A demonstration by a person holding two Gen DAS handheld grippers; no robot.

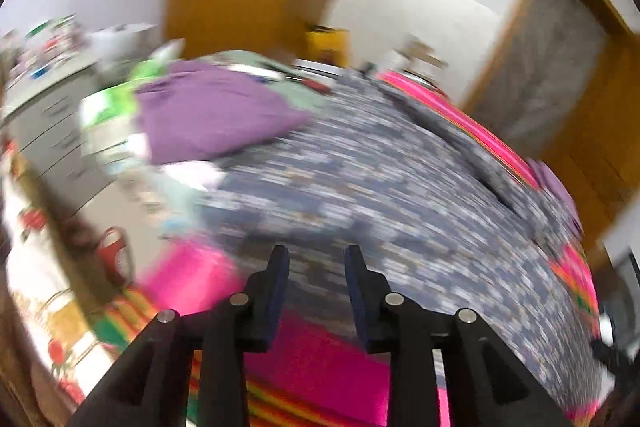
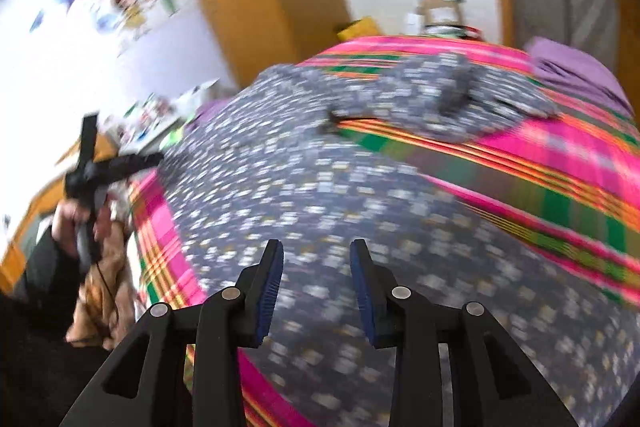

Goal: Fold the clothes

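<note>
Bedroom, both views motion-blurred: bed with pink striped blanket point(image 2: 560, 155), orange doors behind. Blue-grey patterned garment point(image 2: 320, 195) lies spread over most of the blanket, one sleeve-like part flung out far right; looks flat, no clear fold in it, though blur hides the edges. Purple cloth point(image 1: 208, 115) heaped far left with green and white pieces beside it, whether sorted or waiting I cannot tell. Another purple piece point(image 2: 568, 67) at far right edge. Left gripper point(image 1: 318, 255) fingers apart, nothing between, above garment's near hem. Right gripper point(image 2: 317, 251) likewise spread and empty, above garment. Containers: none readable; grey drawer unit point(image 1: 60, 131) at left, drawers closed.
</note>
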